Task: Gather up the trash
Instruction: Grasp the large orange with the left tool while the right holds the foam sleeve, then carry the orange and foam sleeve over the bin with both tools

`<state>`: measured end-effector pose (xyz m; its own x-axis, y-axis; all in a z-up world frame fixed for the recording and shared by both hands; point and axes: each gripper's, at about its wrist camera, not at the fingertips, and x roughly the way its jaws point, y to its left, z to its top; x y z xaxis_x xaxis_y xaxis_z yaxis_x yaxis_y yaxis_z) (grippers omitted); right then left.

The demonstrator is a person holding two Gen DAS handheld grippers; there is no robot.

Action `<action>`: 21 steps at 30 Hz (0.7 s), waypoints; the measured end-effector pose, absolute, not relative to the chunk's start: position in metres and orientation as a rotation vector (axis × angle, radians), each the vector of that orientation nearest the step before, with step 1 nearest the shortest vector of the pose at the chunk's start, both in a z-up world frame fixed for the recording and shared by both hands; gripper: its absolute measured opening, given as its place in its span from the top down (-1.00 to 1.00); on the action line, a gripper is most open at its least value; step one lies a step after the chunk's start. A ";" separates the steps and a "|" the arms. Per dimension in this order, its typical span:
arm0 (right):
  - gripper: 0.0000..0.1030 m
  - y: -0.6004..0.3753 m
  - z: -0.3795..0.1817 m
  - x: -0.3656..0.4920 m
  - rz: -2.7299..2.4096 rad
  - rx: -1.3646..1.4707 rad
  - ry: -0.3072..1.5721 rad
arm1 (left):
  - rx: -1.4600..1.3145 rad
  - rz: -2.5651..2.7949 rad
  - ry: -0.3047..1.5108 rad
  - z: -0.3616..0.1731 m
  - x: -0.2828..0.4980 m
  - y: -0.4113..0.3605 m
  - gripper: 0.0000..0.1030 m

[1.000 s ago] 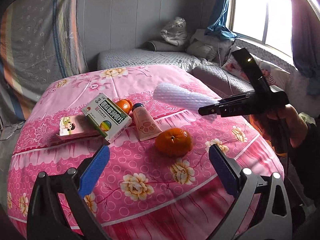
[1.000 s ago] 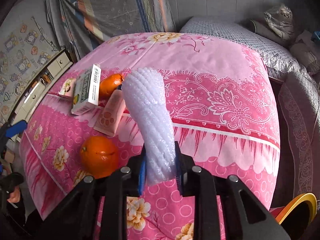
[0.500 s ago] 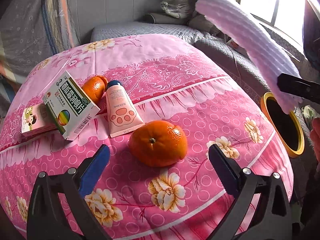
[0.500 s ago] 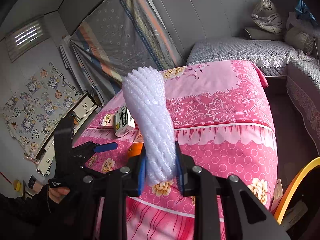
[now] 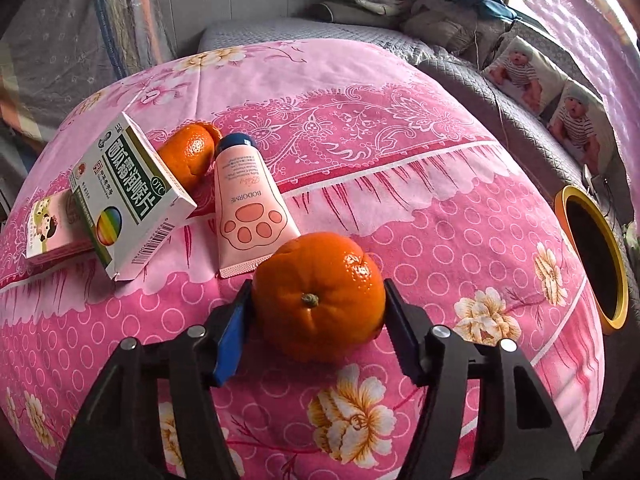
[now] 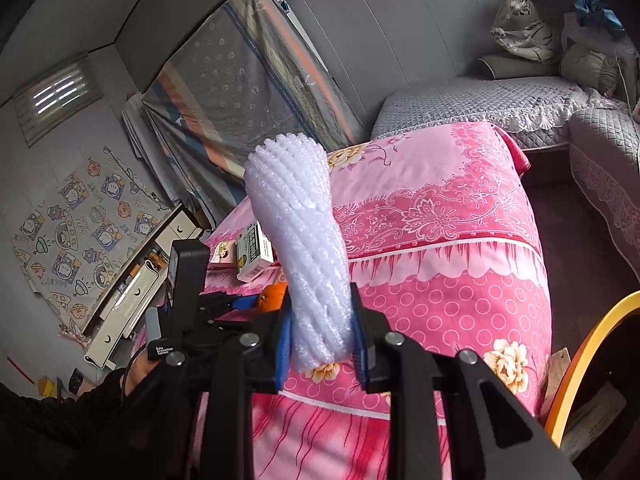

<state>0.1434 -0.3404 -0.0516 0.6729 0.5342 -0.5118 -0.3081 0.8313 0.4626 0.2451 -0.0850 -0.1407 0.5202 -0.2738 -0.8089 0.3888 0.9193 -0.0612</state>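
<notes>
My left gripper (image 5: pixel 316 320) is shut on a large orange (image 5: pixel 318 296) that rests on the pink flowered cloth (image 5: pixel 400 184). My right gripper (image 6: pixel 320 336) is shut on a white foam net sleeve (image 6: pixel 300 240) and holds it upright in the air beside the table, near a yellow-rimmed bin (image 6: pixel 580 364). The bin also shows at the right edge of the left wrist view (image 5: pixel 592 260). The left gripper and orange (image 6: pixel 272 296) appear small in the right wrist view.
On the cloth lie a pink hand-cream tube (image 5: pixel 248 204), a green-and-white medicine box (image 5: pixel 128 196), a small pink box (image 5: pixel 52 232) and a second orange (image 5: pixel 188 156). A grey quilted sofa (image 5: pixel 500 76) stands behind.
My left gripper moved forward and closed on the large orange. My right gripper carried the foam sleeve off the table, out of the left wrist view, toward the bin side.
</notes>
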 end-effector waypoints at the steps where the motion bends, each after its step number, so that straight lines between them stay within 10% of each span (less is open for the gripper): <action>1: 0.55 -0.341 -0.051 0.141 0.480 0.359 0.679 | 0.125 -0.400 0.941 -0.138 0.242 -0.083 0.06; 21: 0.55 -0.360 -0.046 0.097 0.418 0.454 0.673 | 0.087 -0.475 0.537 -0.015 0.140 -0.087 0.14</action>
